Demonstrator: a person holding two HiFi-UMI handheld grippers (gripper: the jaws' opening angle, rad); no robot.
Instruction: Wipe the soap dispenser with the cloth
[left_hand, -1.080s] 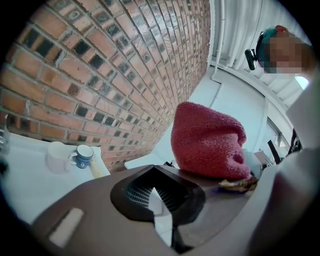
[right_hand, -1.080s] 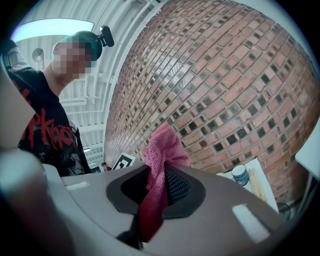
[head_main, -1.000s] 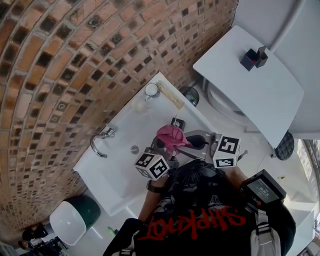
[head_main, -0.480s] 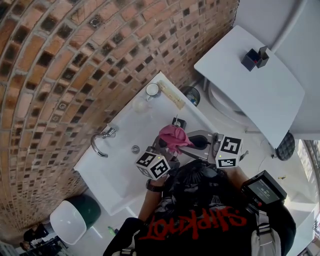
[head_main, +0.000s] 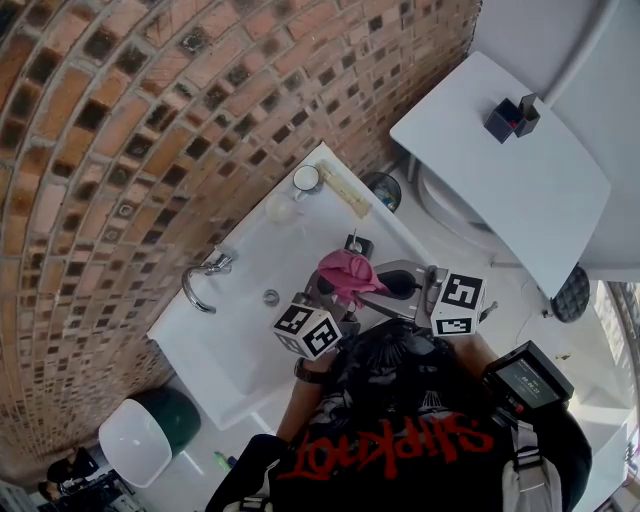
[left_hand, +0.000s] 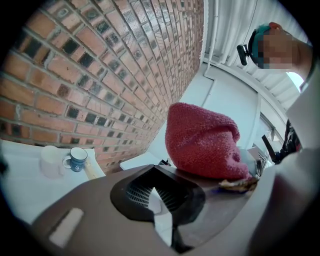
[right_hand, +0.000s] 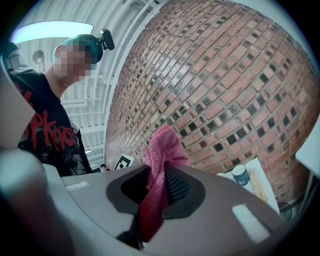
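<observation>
A pink cloth (head_main: 345, 272) hangs over the right side of the white sink (head_main: 240, 340), pinched in my right gripper (head_main: 376, 285). The right gripper view shows the cloth (right_hand: 162, 150) bunched up out of the shut right gripper (right_hand: 152, 192). My left gripper (head_main: 322, 292) sits just left of the cloth, jaws together, with only a white sliver showing between them. In its own view the left gripper (left_hand: 159, 200) has the cloth (left_hand: 200, 142) above and to its right. The dark soap dispenser (head_main: 355, 244) stands on the sink's rim just beyond the cloth; I cannot tell if the cloth touches it.
A brick wall (head_main: 120, 130) backs the sink, which has a chrome tap (head_main: 200, 280) and a drain (head_main: 270, 297). A blue mug (head_main: 304, 179), a clear cup (head_main: 280, 210) and a wooden piece (head_main: 342, 188) stand at the far corner. A white table (head_main: 520, 200) is at right, a bin (head_main: 135, 440) at lower left.
</observation>
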